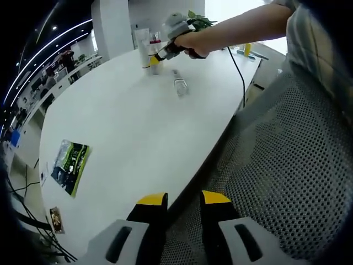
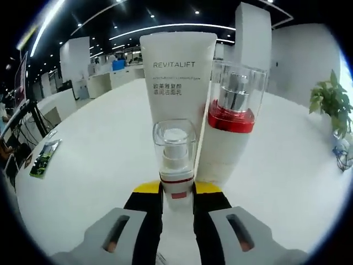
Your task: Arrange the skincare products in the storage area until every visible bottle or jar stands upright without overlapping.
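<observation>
Green packet (image 1: 70, 165) flat on white table (image 1: 138, 127) — mesh chair (image 1: 281, 165), potted plant (image 2: 331, 102).

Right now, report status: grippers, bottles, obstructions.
Right gripper shut on small pump bottle, upright beside Revitalift tube. Left gripper open, idle at table edge. One clear bottle lying flat.

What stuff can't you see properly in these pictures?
- Small bottle, right gripper view: its bottom is hidden between the right gripper's jaws.
- Lying clear bottle, left gripper view: too small to read its label.
- Green packet, left gripper view: print too small.
</observation>
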Motion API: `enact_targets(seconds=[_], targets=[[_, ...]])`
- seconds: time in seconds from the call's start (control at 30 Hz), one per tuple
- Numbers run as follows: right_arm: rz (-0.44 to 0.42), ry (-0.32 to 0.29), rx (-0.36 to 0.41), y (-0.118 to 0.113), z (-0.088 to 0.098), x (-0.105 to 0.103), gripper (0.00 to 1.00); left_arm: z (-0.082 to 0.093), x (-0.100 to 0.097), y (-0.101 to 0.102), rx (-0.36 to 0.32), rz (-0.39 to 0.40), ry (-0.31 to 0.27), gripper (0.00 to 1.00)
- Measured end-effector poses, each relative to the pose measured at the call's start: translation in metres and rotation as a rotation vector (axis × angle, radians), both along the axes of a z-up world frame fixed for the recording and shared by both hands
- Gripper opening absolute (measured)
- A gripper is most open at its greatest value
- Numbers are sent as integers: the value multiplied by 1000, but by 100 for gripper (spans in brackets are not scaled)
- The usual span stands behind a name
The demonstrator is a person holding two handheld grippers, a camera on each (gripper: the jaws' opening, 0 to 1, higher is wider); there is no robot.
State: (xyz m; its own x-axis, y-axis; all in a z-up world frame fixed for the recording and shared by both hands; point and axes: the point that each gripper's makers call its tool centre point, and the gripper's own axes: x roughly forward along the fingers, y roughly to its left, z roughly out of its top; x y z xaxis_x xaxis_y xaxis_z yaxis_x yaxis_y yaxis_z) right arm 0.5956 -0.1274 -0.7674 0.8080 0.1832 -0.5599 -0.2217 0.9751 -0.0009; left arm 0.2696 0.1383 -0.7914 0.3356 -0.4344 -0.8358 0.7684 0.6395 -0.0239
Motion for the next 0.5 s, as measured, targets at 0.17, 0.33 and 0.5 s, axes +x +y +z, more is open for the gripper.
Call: enact_targets(seconds=[0.17, 0.33, 0.5], targets=[[-31, -1, 30, 1, 0, 1, 18, 1, 0, 0, -2, 3, -2, 23], [-38, 17, 78, 6, -3, 2, 23, 0, 1, 1, 2, 0, -6, 23], [-48, 31, 80, 6, -7, -2, 27, 0, 1, 1, 3, -1, -7, 23]])
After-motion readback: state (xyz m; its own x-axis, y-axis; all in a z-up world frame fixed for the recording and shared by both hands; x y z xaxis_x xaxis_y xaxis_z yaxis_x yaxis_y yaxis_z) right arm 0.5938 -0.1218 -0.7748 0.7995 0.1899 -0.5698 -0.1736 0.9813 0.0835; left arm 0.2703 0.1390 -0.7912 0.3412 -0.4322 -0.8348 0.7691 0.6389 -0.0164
